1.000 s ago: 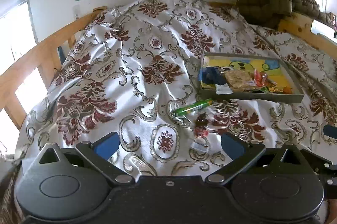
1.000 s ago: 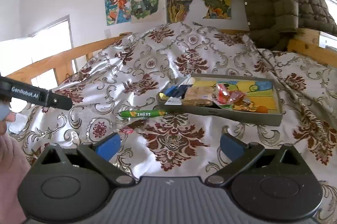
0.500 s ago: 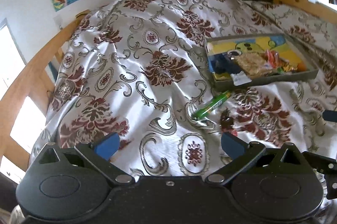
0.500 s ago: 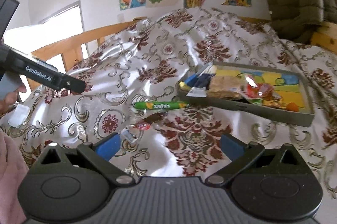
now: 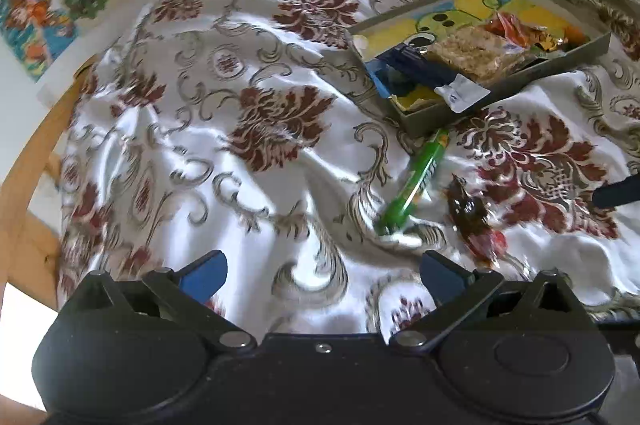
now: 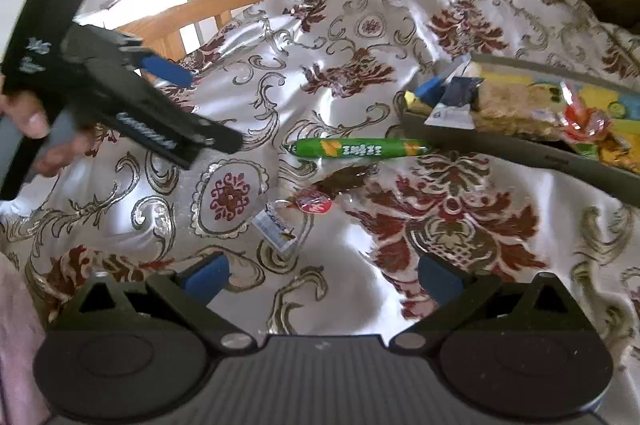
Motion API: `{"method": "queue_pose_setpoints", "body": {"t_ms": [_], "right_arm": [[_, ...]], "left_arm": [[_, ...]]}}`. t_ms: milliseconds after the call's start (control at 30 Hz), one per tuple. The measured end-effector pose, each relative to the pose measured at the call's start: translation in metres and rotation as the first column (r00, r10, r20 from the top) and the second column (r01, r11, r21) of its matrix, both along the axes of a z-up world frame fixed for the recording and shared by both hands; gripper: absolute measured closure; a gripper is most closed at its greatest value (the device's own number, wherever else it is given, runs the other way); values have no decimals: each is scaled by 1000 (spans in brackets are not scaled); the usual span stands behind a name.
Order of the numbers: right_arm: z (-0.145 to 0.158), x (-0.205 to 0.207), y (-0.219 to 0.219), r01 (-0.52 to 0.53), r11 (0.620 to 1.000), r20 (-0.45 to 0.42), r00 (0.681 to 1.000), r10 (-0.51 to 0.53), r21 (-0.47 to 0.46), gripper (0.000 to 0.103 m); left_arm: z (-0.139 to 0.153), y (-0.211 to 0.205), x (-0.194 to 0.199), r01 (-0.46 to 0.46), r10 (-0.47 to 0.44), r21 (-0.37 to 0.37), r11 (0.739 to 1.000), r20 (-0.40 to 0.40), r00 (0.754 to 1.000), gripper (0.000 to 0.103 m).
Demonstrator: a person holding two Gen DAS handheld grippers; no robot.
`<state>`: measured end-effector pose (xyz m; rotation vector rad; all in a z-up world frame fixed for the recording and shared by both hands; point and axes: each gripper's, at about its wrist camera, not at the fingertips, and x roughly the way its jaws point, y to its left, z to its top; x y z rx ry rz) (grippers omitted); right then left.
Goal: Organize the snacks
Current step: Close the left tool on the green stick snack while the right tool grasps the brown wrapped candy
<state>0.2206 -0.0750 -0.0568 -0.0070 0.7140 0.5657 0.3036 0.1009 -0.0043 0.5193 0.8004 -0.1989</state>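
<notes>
Left tongs: I see my left gripper [image 5: 322, 279] spread wide and empty above the bed; its 2 blue pads [image 5: 204, 275] grip nothing.
Right tongs: my right gripper [image 6: 322, 277] is also spread apart and empty.
Green snack: the long green foil-wrapped snack stick [image 5: 414, 183] lies on the shiny white bedspread with dark red floral print [image 5: 256, 129], at 1 o'clock from my left gripper, 1 end just beside the tray.
Red snack: a small clear-wrapped dark red candy [image 5: 474, 221] lies just beside the stick at its 3 o'clock.
Tray: the shallow grey cardboard tray with a yellow cartoon lining [image 5: 580, 55] at 2 o'clock holds several snack packets.
Small packet: 1 small white packet [image 6: 276, 227] lies at 12 o'clock from my right gripper.
</notes>
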Motion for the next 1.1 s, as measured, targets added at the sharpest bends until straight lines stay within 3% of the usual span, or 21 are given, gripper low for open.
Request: {"method": "queue_pose_setpoints", "body": {"t_ms": [233,433,567,700,967,1100], "right_arm": [[-9,30,2,40,997,-32,999,-38,63,5],[-13,51,8,84,991,-43,996,-80,108,15],[-21,56,21,87,994,-31,996,-85,70,21],[-23,57,33,69,996,-16,998,-68,64,27],[-28,66,24,97,984,-86,993,-85,147,33],[-31,70,16,127,973,-113,988,-106,193,50]], "left_arm": [[-13,-25,38,177,-178,72,982,6,984,2],[-31,-40,58,302,-295,109,947,-70,953,15],[-38,-44,64,346,-334,102,933,-117,935,35],[-43,-47,67,349,-337,58,935,-160,928,61],[-52,-49,75,301,-294,2,954,-210,932,74],[-53,-51,78,278,-273,-13,961,-229,934,79]]}}
